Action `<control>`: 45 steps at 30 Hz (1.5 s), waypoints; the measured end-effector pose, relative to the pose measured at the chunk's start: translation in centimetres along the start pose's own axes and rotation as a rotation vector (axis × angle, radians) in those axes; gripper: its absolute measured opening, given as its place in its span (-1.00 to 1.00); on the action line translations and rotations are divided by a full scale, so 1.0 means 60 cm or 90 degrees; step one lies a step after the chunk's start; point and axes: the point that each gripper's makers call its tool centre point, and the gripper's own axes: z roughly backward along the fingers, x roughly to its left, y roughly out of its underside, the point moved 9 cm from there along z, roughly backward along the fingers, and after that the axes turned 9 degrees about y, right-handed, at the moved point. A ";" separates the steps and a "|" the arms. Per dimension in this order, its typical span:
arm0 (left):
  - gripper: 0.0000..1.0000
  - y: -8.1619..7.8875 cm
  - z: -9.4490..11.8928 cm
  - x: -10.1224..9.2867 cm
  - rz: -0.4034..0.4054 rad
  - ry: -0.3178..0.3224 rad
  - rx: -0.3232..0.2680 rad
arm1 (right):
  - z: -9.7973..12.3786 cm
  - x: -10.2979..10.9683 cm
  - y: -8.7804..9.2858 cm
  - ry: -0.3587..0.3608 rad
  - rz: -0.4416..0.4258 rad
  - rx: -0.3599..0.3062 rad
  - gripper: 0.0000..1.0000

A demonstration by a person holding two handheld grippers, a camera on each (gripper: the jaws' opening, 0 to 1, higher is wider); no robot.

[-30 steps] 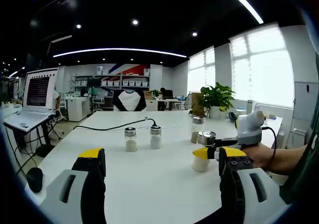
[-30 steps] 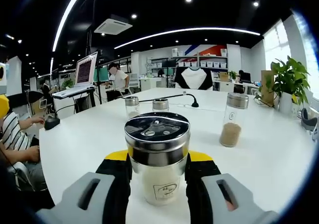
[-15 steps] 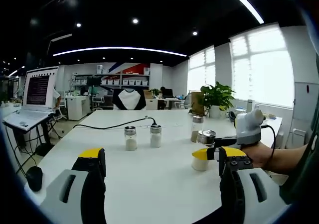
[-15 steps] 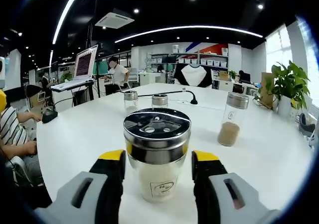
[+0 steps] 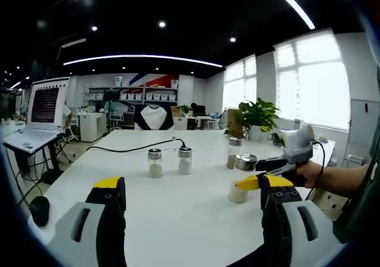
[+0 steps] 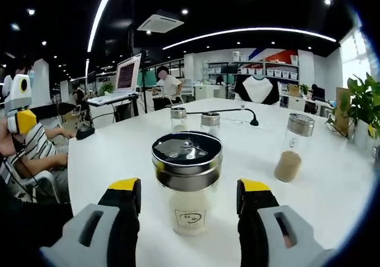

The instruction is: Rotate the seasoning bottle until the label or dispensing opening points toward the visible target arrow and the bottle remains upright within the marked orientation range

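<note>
A: Seasoning bottle (image 6: 187, 187) status: upright on the white tabletop (image 6: 119, 154), sitting between the right gripper (image 6: 188, 197) jaws. Jaws are spread, visible gap on both sides of the glass, not touching. Steel lid with dispensing openings faces up, small printed label faces the camera.

B: Left gripper (image 5: 190, 191)?

A: Jaws wide apart, nothing between them, hovering over bare tabletop well clear of the bottle. In the left gripper view the bottle (image 5: 242, 178) shows to the right with the right gripper's yellow tip (image 5: 252, 182) next to it.

B: Which step, then?

A: Looks like a regrasp between turn increments: bottle free-standing, jaws bracketing it. Can't spot a target arrow or range marking on the tabletop in either view, so I can't judge how far off alignment is.

B: Next move?

A: Probably close squarely on the glass below the lid, twist about the vertical axis, keep the base flat. Off-centre squeeze risks tipping it.

B: Clutter?

A: Two small shakers (image 6: 193, 121) behind, taller jar with brown contents (image 6: 293, 148) to the right. All well apart.
</note>
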 end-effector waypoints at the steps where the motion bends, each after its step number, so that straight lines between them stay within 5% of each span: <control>1: 0.99 0.001 0.000 0.001 0.000 0.001 0.002 | -0.001 -0.002 0.000 -0.022 -0.001 0.007 0.25; 6: 0.99 0.000 0.001 0.004 0.000 0.002 -0.001 | -0.003 -0.010 -0.003 -0.109 0.030 0.015 0.16; 15: 0.99 0.003 0.007 0.010 0.004 -0.003 -0.002 | -0.011 -0.027 -0.006 -0.198 0.017 0.005 -0.01; 17: 0.99 0.004 0.007 0.012 0.004 -0.004 -0.004 | -0.013 -0.030 -0.006 -0.181 -0.024 -0.003 -0.05; 23: 0.99 0.004 0.006 0.015 0.002 -0.002 0.000 | -0.018 -0.029 -0.002 -0.156 -0.036 -0.005 -0.16; 45: 0.98 0.004 0.005 0.013 -0.004 0.000 0.000 | -0.015 -0.019 -0.003 -0.140 -0.008 -0.013 -0.20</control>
